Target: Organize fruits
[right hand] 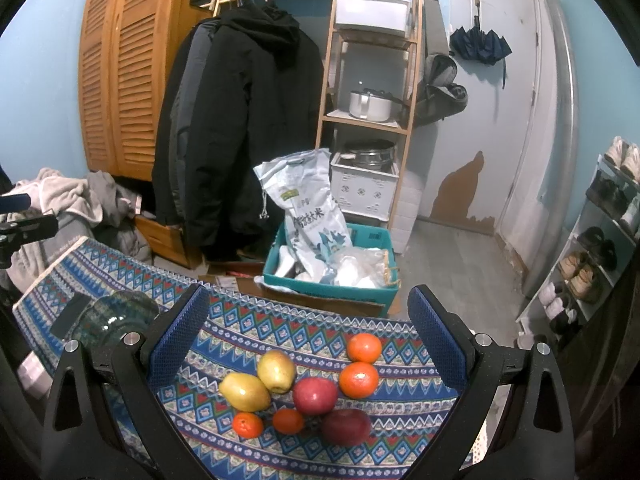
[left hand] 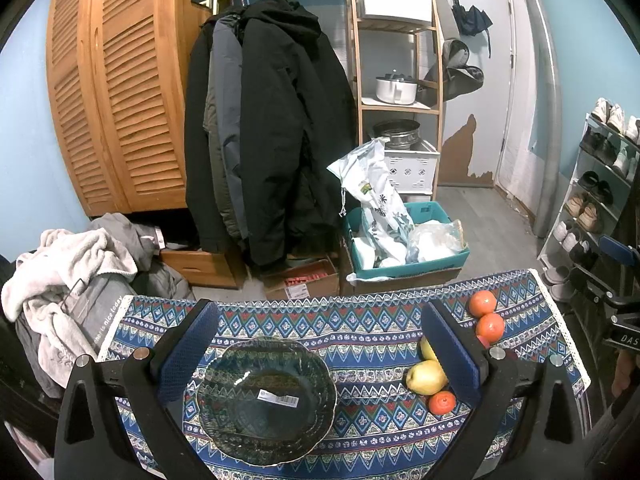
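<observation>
A dark green glass plate (left hand: pixel 266 400) lies on the patterned tablecloth (left hand: pixel 360 320), between the fingers of my open, empty left gripper (left hand: pixel 320 352). The plate also shows at the left of the right wrist view (right hand: pixel 116 316). Fruits lie in a cluster right of the plate: two yellow apples (right hand: pixel 276 370) (right hand: pixel 244 392), two red apples (right hand: pixel 315 395) (right hand: pixel 346 426) and several oranges (right hand: pixel 359 379). My right gripper (right hand: pixel 308 340) is open and empty above this cluster. In the left wrist view a yellow apple (left hand: pixel 426 377) and oranges (left hand: pixel 490 327) show beside the right finger.
Beyond the table's far edge stand a teal box (right hand: pixel 332 276) with bags, hanging coats (left hand: pixel 264 132), a wooden shelf (left hand: pixel 396 60) and a wardrobe (left hand: pixel 116 92). A clothes pile (left hand: pixel 68 276) lies at the left. A shoe rack (right hand: pixel 592 248) stands at the right.
</observation>
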{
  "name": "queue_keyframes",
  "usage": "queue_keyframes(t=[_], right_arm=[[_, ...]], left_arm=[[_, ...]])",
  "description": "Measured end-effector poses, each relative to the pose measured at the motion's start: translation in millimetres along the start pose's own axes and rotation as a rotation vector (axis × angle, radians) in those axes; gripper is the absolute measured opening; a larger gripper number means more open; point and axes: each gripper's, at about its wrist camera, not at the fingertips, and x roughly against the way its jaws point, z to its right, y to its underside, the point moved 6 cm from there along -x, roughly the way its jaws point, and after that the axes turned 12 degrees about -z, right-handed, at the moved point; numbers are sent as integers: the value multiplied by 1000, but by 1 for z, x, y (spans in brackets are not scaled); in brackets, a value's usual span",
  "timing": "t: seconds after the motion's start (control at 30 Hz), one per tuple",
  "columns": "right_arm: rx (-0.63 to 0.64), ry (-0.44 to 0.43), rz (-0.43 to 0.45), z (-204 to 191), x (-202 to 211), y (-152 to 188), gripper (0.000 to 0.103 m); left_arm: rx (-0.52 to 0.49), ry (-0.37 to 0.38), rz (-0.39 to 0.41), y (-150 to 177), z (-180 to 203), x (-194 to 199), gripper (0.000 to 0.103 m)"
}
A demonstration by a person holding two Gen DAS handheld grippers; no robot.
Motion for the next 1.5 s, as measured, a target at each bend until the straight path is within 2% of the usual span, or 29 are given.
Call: queue_keyframes(t=[0.73,1.03,1.13,1.3,1.5], right_arm=[[-7,-10,-9,5,-2,5,98],[-22,-34,-34,12,-10,15,98],[-26,-34,-56,16,-17,19,98],[-34,-23,-114,26,-33,32,98],[-54,-20,-185,39,-54,49,98]], left_arm=[[-10,12,-34,7,8,-13,102],[-56,2,-69,12,23,-32,102],[-70,13,-103,15,28,-43,102],[-78,90,-192,23,42,-66,102],[-92,137,-275,36,60,-90,102]])
